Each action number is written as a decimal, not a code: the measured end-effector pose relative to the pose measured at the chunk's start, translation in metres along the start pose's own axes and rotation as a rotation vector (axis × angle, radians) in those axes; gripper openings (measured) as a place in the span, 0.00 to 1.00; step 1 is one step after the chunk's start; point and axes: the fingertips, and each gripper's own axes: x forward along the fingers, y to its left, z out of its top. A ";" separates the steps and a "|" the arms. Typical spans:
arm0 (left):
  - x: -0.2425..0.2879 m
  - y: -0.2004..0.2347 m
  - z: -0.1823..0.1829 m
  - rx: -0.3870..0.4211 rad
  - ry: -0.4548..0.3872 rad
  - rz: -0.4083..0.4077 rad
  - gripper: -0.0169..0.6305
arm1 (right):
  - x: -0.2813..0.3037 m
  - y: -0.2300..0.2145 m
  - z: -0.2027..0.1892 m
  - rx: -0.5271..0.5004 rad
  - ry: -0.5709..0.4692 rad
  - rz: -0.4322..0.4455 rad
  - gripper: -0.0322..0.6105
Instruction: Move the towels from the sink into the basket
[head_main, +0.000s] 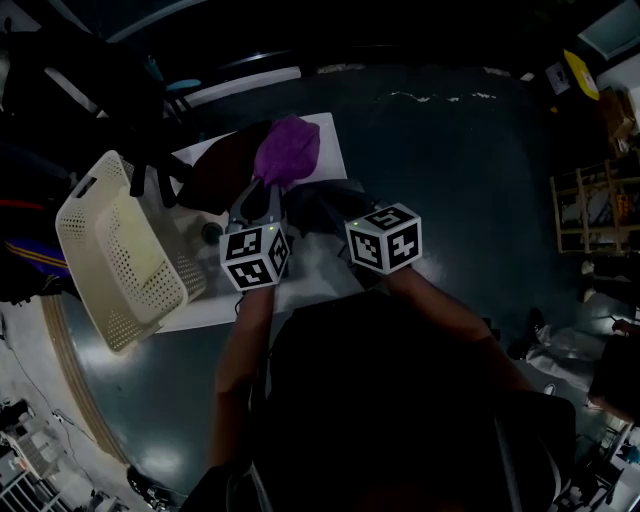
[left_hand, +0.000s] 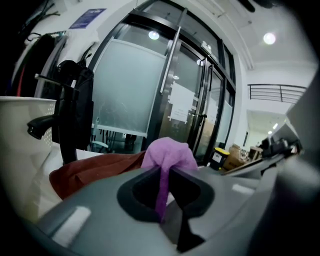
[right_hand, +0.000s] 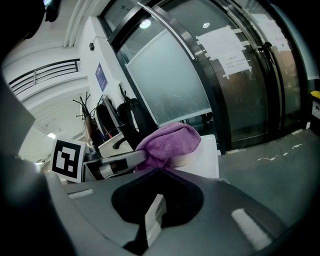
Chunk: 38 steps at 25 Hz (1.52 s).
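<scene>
A purple towel (head_main: 287, 150) is bunched up over the white sink (head_main: 328, 132). My left gripper (head_main: 262, 200) reaches into it from below. In the left gripper view the left gripper (left_hand: 164, 175) is shut on a fold of the purple towel (left_hand: 170, 154), which runs down between the jaws. A rust-brown towel (left_hand: 92, 170) lies just left of it, also visible in the head view as the rust-brown towel (head_main: 215, 172). The cream perforated basket (head_main: 118, 250) stands tilted at the left. My right gripper (right_hand: 159, 171) is shut with nothing in it, a little short of the purple towel (right_hand: 169, 141).
A black faucet (left_hand: 50, 122) rises at the sink's left side, between the towels and the basket's wall (left_hand: 17, 135). Dark glossy floor (head_main: 450, 160) surrounds the sink. Glass doors (right_hand: 200, 75) stand behind it. A wooden shelf (head_main: 595, 205) is at the far right.
</scene>
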 end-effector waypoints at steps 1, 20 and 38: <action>-0.003 0.000 0.004 0.002 -0.017 -0.004 0.09 | 0.000 0.002 0.000 -0.002 -0.001 0.001 0.04; -0.066 -0.023 0.069 -0.022 -0.207 -0.095 0.09 | -0.011 0.038 0.023 -0.062 -0.075 0.036 0.04; -0.161 0.013 0.131 -0.051 -0.387 0.017 0.09 | -0.001 0.127 0.060 -0.182 -0.118 0.237 0.04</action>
